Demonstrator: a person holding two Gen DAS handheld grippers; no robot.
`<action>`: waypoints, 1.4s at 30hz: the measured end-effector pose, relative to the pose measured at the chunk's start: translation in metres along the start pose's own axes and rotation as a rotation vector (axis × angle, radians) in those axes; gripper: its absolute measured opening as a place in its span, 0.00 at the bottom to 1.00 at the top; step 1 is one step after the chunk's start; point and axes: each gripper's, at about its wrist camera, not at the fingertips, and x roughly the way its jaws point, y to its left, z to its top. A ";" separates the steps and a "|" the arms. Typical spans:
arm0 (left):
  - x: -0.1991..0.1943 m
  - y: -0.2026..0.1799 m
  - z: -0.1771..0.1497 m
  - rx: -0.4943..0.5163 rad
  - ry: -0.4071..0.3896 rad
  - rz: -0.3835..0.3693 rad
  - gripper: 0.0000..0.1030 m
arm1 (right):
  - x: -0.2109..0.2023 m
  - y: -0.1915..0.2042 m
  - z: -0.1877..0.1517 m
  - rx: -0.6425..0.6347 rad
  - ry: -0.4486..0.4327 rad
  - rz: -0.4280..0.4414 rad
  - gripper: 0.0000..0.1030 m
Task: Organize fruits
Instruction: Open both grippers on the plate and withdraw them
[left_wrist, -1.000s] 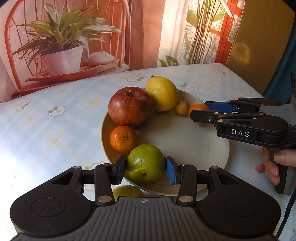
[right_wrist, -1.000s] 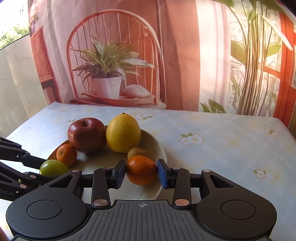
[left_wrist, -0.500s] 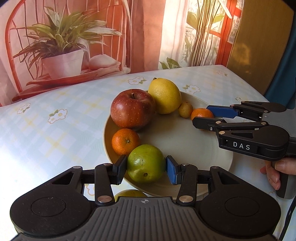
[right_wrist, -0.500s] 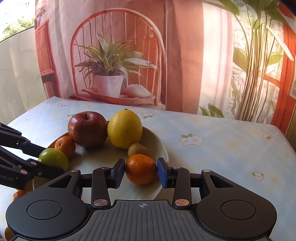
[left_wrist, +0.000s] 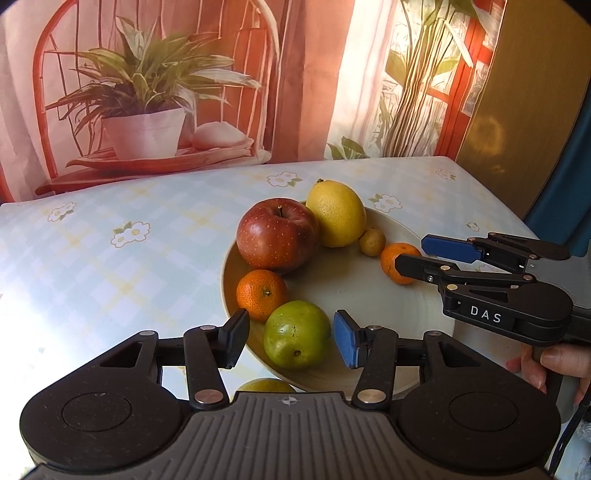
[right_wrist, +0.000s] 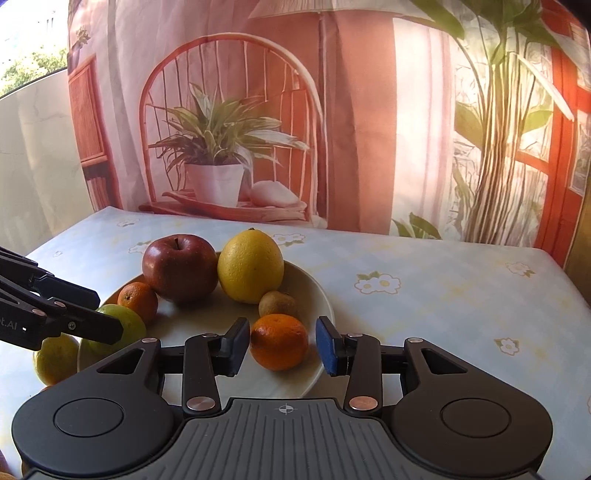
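A cream plate (left_wrist: 369, 295) (right_wrist: 314, 295) holds a red apple (left_wrist: 277, 234) (right_wrist: 180, 267), a yellow lemon (left_wrist: 337, 213) (right_wrist: 250, 271), a small brownish fruit (left_wrist: 372, 241) (right_wrist: 277, 303), two tangerines and a green fruit. My left gripper (left_wrist: 291, 338) is open, its jaws apart on either side of the green fruit (left_wrist: 297, 335) (right_wrist: 127, 325) at the plate's near rim. My right gripper (right_wrist: 282, 345) (left_wrist: 413, 253) is open around a tangerine (right_wrist: 279, 341) (left_wrist: 397, 262) resting on the plate. The other tangerine (left_wrist: 261, 294) (right_wrist: 138, 301) lies beside the apple.
A yellow-green fruit (right_wrist: 55, 358) (left_wrist: 266, 386) lies on the flowered tablecloth (left_wrist: 110, 258) just off the plate's rim. A printed backdrop with a potted plant stands behind the table. The table's right edge (left_wrist: 517, 221) is near the right gripper.
Both grippers have opened: the left let go of the green fruit and the right let go of the tangerine, both now resting on the plate. Both cameras have pulled back slightly.
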 end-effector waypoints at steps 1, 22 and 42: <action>-0.004 0.001 0.000 -0.002 -0.007 -0.001 0.51 | -0.004 0.000 0.001 0.009 -0.005 0.001 0.36; -0.097 0.031 -0.058 -0.068 -0.083 -0.033 0.51 | -0.097 0.036 -0.039 0.111 -0.014 0.015 0.37; -0.123 0.029 -0.104 -0.144 -0.120 -0.065 0.51 | -0.141 0.098 -0.061 0.166 0.049 0.087 0.41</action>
